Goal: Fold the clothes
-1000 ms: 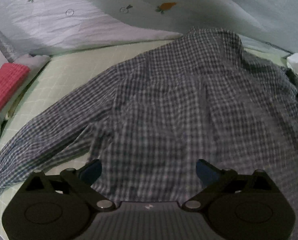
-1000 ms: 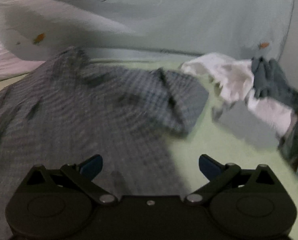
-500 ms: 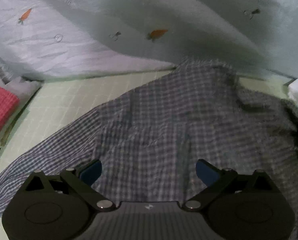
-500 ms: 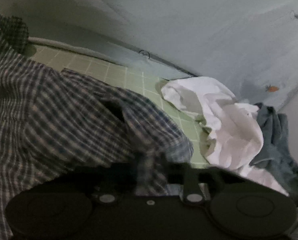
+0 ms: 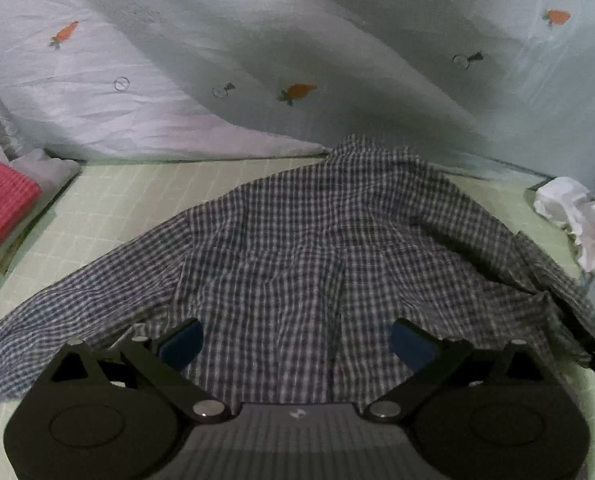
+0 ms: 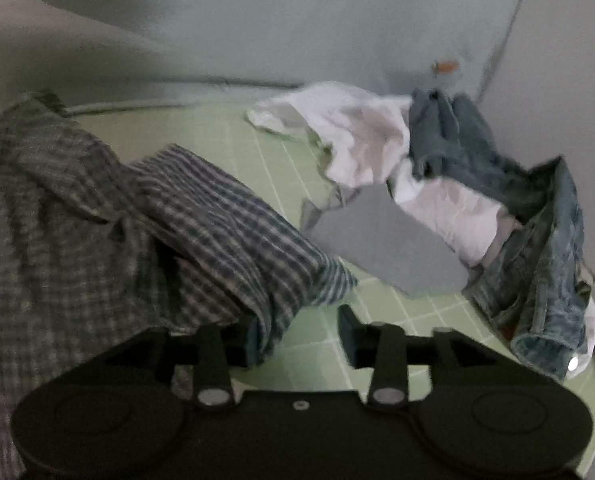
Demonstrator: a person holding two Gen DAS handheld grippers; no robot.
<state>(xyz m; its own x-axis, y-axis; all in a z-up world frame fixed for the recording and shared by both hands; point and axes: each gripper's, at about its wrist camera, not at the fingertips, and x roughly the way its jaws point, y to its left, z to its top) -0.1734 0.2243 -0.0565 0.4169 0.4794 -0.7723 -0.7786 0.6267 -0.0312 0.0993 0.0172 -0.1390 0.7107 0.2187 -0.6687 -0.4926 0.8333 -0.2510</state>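
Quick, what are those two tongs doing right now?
Left tongs: open, holding nothing, over the checked shirt.
Right tongs: open, shirt sleeve edge lying against one finger, not clamped.

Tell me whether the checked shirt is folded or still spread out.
Mostly spread: the checked shirt lies open on the green mat, one sleeve stretched out; the other sleeve is bunched.

green mat (image 6: 377,320) bare ahead, clothes pile (image 6: 437,168) beyond

Thin woven cloth, matt and creased, is being shown by the checked shirt (image 5: 297,248). Faded, coarse denim is being seen in the jeans (image 6: 537,248). Matt black plastic with shiny metal pins is being presented by the right gripper (image 6: 297,338).
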